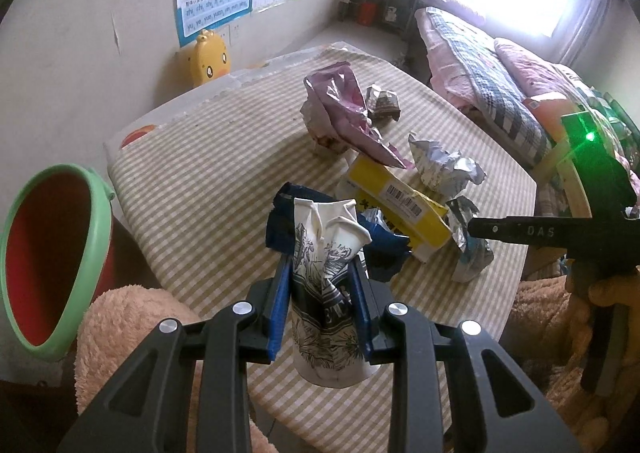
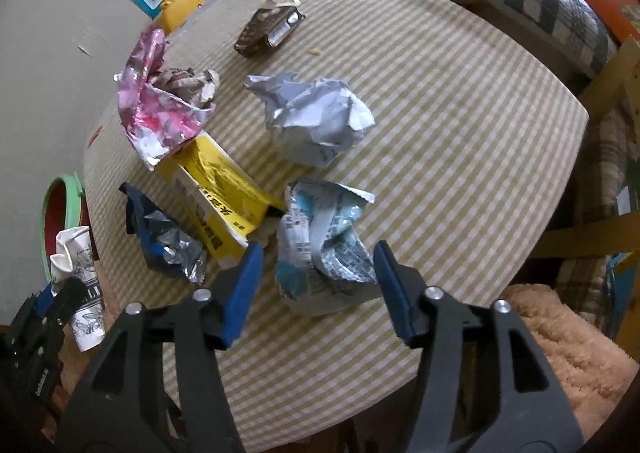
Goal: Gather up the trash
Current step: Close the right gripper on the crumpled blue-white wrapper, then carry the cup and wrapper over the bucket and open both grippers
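My left gripper [image 1: 320, 273] is shut on a crushed white paper cup [image 1: 326, 293] with black print, held above the table's near edge; the cup also shows in the right wrist view [image 2: 80, 285]. My right gripper [image 2: 318, 265] is open, its fingers on either side of a crumpled light-blue wrapper [image 2: 324, 249] on the striped table [image 2: 460, 133]. Other trash lies there: a yellow box [image 2: 220, 193], a dark blue foil bag [image 2: 164, 237], a pink wrapper [image 2: 156, 109], a grey crumpled wrapper [image 2: 316, 121] and a brown carton [image 2: 268, 29].
A red bin with a green rim [image 1: 48, 257] stands left of the table, also at the left edge in the right wrist view [image 2: 64, 205]. A tan plush blanket [image 1: 124, 317] lies below the table. A bed [image 1: 500, 65] is to the right, a yellow duck chair [image 1: 210, 57] behind.
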The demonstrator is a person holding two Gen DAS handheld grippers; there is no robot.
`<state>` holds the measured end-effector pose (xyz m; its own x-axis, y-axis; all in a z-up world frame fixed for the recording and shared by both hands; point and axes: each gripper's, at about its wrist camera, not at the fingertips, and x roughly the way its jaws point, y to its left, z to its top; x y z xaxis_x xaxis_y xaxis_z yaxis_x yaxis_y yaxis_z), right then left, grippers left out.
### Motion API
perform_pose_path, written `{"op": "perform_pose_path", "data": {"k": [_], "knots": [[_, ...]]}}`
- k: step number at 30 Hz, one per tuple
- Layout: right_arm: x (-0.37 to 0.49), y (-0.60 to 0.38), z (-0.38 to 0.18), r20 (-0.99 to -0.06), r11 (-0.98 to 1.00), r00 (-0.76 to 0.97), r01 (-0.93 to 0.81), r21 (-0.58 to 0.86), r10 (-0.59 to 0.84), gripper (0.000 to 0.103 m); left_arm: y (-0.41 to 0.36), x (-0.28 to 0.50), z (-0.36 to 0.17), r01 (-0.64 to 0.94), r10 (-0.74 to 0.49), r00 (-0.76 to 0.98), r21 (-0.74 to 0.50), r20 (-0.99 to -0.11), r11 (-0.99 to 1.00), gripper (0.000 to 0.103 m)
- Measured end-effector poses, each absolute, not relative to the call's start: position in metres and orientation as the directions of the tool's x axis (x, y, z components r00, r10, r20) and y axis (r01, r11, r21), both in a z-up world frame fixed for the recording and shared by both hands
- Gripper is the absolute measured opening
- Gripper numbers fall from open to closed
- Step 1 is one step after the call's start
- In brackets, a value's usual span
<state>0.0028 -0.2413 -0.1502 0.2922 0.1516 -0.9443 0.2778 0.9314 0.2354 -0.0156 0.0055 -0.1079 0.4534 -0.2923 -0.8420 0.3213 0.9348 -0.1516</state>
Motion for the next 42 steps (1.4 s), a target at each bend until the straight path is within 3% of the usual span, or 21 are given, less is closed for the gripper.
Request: {"op": "perform_pose_path", "data": {"k": [9, 13, 16, 24, 31, 42], "knots": [[0.015, -0.241, -0.171, -0.956, 0.930, 0.256, 0.294, 0.219, 0.144, 0.056, 0.004, -0.015, -0.111, 0.326, -0.295, 0.442, -0.155, -0.847, 0.933, 0.026], [0.015, -0.235, -0.159, -0.949, 0.946, 0.293, 0.257, 0.198, 0.119, 0.037, 0.006, -0.016, -0.108, 0.325, -0.302, 0.451, -0.161, -0.840, 0.932, 0.026], [0.010, -0.236, -0.139, -0.928, 0.953, 0.365, 0.248, 0.174, 0.074, 0.034, 0.012, -0.016, -0.104, 0.312, -0.310, 0.459, -0.175, -0.833, 0.934, 0.026], [-0.014, -0.240, -0.098, -0.855, 0.936, 0.514, 0.264, 0.235, 0.069, 0.033, 0.027, -0.013, -0.094, 0.286, -0.315, 0.491, -0.191, -0.812, 0.939, 0.026], [-0.024, -0.231, -0.081, -0.822, 0.921, 0.563, 0.268, 0.282, 0.088, 0.033, 0.062, -0.003, -0.081, 0.210, -0.250, 0.567, -0.156, -0.785, 0.965, 0.026], [-0.006, -0.149, -0.059, -0.793, 0.961, 0.585, 0.079, 0.264, 0.170, 0.033, 0.137, 0.014, -0.077, 0.024, -0.118, 0.625, -0.133, -0.771, 0.991, 0.026]]}}
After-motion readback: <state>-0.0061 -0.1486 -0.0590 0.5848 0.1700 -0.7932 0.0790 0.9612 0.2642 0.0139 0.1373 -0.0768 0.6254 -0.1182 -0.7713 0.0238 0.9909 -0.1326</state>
